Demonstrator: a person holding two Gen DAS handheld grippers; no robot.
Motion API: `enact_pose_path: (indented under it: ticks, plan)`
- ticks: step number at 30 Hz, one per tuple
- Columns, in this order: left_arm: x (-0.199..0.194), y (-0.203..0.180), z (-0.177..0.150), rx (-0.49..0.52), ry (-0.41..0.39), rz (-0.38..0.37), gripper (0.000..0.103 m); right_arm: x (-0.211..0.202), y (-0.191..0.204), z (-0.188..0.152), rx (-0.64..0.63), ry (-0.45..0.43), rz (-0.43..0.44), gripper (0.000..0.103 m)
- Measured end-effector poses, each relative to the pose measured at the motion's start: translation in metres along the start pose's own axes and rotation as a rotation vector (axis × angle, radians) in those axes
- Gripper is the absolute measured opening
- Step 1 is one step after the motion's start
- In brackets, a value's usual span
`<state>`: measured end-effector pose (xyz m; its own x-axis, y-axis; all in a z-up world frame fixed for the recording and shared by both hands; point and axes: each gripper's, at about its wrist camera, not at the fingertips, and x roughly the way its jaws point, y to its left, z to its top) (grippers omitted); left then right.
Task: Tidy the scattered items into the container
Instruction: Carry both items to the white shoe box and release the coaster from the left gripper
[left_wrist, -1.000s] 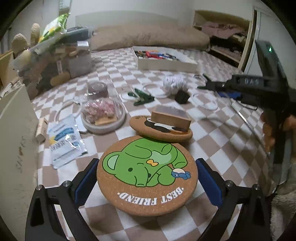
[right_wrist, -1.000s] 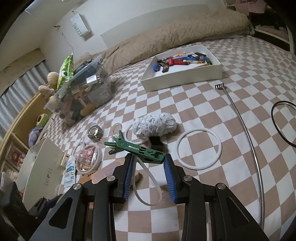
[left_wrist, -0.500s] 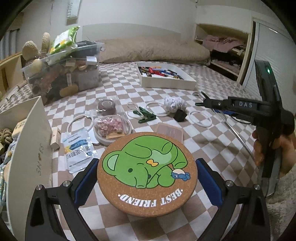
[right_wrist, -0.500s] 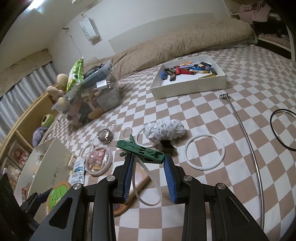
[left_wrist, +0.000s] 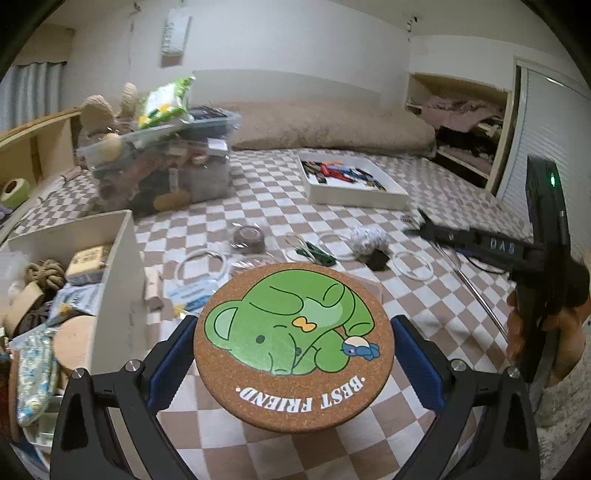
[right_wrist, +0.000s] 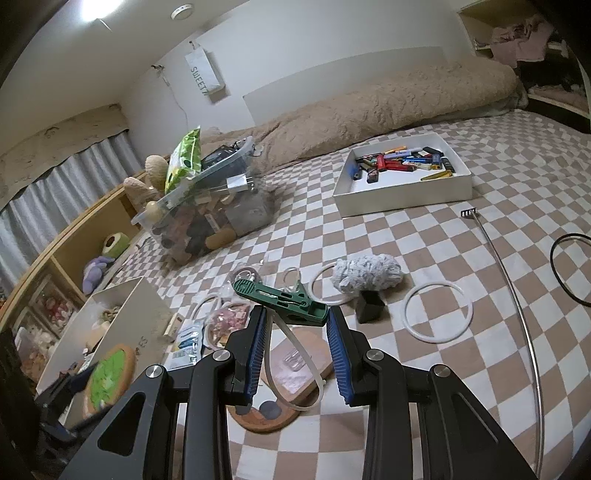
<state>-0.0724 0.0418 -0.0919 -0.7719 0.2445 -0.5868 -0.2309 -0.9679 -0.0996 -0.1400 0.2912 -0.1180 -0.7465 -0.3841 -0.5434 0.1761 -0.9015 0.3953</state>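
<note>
**Both grippers loaded above the checkered cover**

Nearest your left wrist camera, your left gripper (left_wrist: 293, 349) clamps the round cork coaster (left_wrist: 293, 347) by its opposite edges between the blue pads, holding it flat and lifted, the green elephant and "BEST FRIEND" lettering facing up. Just to its left stands the white container (left_wrist: 118, 258), open-topped and already holding rope, packets and a cork disc. Only this view shows what lies inside it.

Your right gripper (right_wrist: 295, 328) pinches the green clip (right_wrist: 280, 301) between its blue pads, with a white zip tie (right_wrist: 295, 365) looping down beneath. Under it, the right wrist view shows what the coaster hides from the left: a second cork coaster (right_wrist: 266, 417) on the cover with a flat block (right_wrist: 295, 365) lying on it. That view also catches the held coaster at lower left, beside the container wall.

Farther out on the cover lie a blue-printed packet (right_wrist: 186, 343), a lidded dish (right_wrist: 225, 321), a white ring (right_wrist: 437, 312), a grey yarn bundle (right_wrist: 365, 275) with a small black cube (right_wrist: 369, 306) touching it, and a long metal rod (right_wrist: 517, 295). Beyond sit a white tray of lighters (right_wrist: 402, 175) and a clear bin (right_wrist: 207, 206) of odds and ends.
</note>
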Motion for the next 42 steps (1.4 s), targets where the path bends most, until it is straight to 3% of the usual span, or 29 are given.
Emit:
enact_pose_path:
  ticks: [13,25,42]
  plan:
    - [-0.045,0.046,0.027,-0.092,-0.165,0.131,0.101,-0.023,0.021,0.007,-0.027,-0.080,0.034,0.034]
    - [-0.078,0.118,0.018,-0.196,-0.211,0.267,0.101,-0.027,0.064,0.000,-0.104,-0.074,0.090,0.034]
    - [-0.119,0.209,-0.005,-0.397,-0.259,0.340,0.101,0.003,0.183,-0.013,-0.246,0.020,0.283,0.034]
